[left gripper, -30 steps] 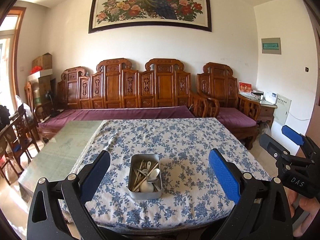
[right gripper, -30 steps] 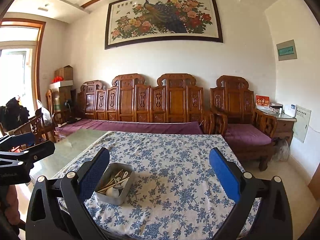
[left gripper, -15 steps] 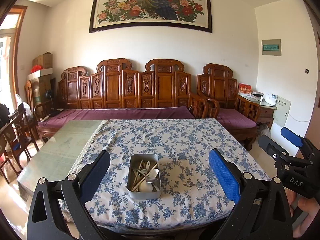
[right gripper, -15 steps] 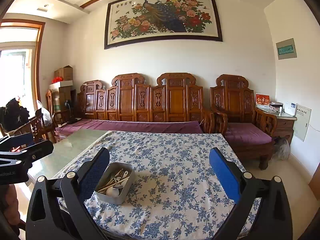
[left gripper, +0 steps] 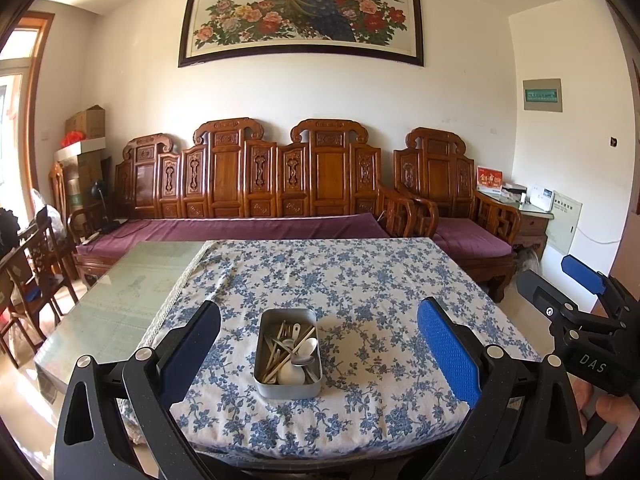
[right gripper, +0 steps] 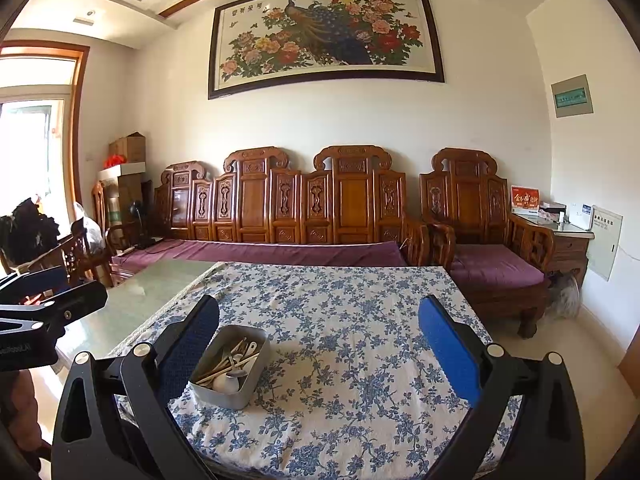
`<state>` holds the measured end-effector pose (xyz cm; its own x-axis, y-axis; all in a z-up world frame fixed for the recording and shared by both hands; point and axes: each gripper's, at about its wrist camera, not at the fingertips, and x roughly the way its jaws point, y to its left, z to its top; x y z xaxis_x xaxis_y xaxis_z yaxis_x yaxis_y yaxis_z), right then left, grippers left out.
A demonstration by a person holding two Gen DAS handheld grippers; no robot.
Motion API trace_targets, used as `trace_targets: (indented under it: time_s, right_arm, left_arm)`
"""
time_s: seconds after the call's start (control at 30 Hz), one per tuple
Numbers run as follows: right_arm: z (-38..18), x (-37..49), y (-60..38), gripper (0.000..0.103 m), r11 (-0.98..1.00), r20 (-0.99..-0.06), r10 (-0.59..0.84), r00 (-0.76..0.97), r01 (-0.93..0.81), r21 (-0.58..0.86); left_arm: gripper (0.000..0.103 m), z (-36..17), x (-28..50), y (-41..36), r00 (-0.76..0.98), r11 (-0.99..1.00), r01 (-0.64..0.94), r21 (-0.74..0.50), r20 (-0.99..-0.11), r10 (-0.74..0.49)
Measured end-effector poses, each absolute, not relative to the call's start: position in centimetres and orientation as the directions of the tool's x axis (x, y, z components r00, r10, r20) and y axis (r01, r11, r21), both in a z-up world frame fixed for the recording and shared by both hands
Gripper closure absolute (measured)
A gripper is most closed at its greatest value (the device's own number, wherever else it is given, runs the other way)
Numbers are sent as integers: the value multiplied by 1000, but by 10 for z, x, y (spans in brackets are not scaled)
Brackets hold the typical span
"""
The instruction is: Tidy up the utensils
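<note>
I see a bright, daylit room; light pours in from the window (right gripper: 28, 140) far left of the jaws, blown out white. The glass table (left gripper: 120, 300) left of the jaws glares. Focus stays sharp centrally, while fisheye bending and dark vignetting crowd the edges.

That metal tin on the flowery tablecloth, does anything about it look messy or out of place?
Only its contents. In the metal tin, chopsticks and spoons lie jumbled and crossed rather than sorted. The tin itself sits upright on the floral tablecloth, nothing spilled around it. Both grippers, left and right, are open and holding nothing.
</note>
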<state>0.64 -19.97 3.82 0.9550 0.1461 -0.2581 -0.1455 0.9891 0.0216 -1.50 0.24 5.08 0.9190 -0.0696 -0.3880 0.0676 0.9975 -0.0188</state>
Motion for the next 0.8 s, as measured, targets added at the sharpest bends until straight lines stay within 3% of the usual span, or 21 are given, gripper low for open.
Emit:
trace_targets:
  time_s: [0.8]
  right_arm:
    - [38,6,-201,3,989,-257,146,955,-145,23]
  left_arm:
    - [8,52,-15,1,921,998,68,-17,-384,-70]
